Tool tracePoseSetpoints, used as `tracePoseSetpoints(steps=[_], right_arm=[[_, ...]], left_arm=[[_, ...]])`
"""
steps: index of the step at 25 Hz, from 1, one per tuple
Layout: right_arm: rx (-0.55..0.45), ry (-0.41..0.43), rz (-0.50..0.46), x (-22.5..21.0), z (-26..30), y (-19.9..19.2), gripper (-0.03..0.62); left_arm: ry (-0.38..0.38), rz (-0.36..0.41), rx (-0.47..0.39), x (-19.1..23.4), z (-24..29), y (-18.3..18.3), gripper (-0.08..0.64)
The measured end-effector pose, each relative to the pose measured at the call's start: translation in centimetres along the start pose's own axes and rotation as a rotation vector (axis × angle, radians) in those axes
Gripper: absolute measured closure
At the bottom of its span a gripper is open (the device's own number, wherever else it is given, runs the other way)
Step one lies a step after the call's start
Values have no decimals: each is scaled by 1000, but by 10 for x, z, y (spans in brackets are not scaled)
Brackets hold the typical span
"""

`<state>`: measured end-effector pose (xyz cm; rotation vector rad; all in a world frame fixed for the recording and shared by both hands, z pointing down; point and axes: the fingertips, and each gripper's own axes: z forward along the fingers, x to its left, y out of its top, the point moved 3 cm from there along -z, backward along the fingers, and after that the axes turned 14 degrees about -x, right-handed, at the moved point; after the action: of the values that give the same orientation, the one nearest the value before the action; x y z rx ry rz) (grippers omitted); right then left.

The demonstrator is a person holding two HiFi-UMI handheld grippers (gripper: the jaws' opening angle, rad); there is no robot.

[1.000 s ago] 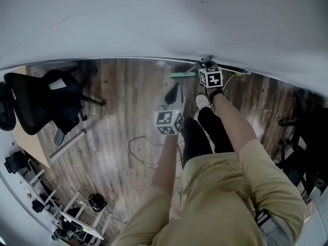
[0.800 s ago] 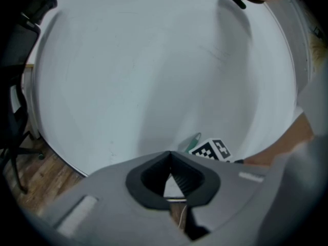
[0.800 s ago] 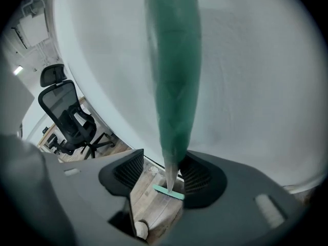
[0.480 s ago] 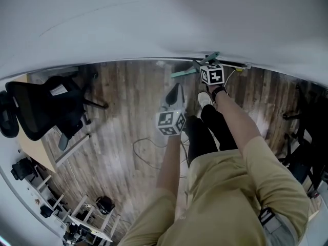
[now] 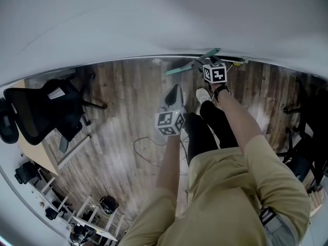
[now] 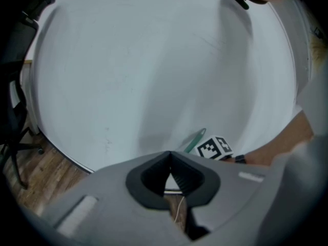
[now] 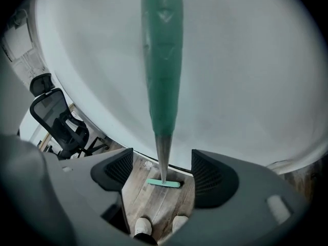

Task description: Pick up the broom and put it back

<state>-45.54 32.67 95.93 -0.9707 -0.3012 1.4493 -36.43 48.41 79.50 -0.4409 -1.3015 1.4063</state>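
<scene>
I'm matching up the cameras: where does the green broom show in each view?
Head view: broom top centre, by the white wall.
Left gripper view: its green handle low, right of centre.
Right gripper view: handle down the middle, head on the floor.
Shared landmark: the white wall.

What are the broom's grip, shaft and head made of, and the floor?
Broom grip: green, semi-gloss with soft highlights, probably plastic or rubber.
Broom shaft: bare grey, tapering, looks metal.
Broom head: green, likely plastic; bristles not visible.
Floor: wood-grain planks, matt; wood or laminate, can't tell.
</scene>
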Motion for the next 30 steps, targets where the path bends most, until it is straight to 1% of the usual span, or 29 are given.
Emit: tracePoseSetpoints(steps=[2, 4, 7, 8, 10, 13, 15, 17, 18, 19, 21, 22, 25, 28, 30], right_arm=[[3, 1, 2, 3, -11, 1, 227], [-9, -4, 17, 13, -33, 4, 241], [-66, 1, 25, 41, -83, 25, 292], [-96, 9, 14, 53, -101, 37, 309], [-171, 29, -27, 81, -138, 69, 365], [-305, 75, -121, 129, -194, 126, 434], [-390, 117, -192, 160, -228, 161, 461], [-466, 166, -257, 191, -254, 192, 502], [-503, 189, -285, 205, -265, 208, 510], [-540, 206, -308, 219, -277, 224, 525], [-610, 227, -343, 242, -298, 254, 576], [-641, 232, -359, 253, -308, 268, 586], [-711, 239, -397, 283, -333, 300, 588], [-778, 272, -400, 314, -341, 329, 588], [-805, 295, -401, 329, -348, 338, 588]], left_arm=[[-5, 4, -3, -2, 1, 4, 560], [-6, 9, -9, -4, -2, 12, 560], [-7, 25, -24, -13, -14, 37, 560], [-7, 34, -30, -17, -18, 47, 560], [-7, 60, -40, -23, -26, 73, 560], [-28, 108, -79, -38, -39, 121, 560], [-48, 145, -124, -51, -49, 156, 560], [-68, 184, -184, -65, -60, 192, 560], [-75, 202, -215, -71, -67, 210, 560], [-80, 219, -246, -76, -75, 227, 560], [-83, 247, -307, -83, -91, 261, 560], [-85, 260, -335, -86, -98, 277, 560], [-106, 293, -407, -95, -120, 319, 560], [-124, 334, -482, -101, -134, 361, 560], [-129, 357, -510, -107, -143, 378, 560]])
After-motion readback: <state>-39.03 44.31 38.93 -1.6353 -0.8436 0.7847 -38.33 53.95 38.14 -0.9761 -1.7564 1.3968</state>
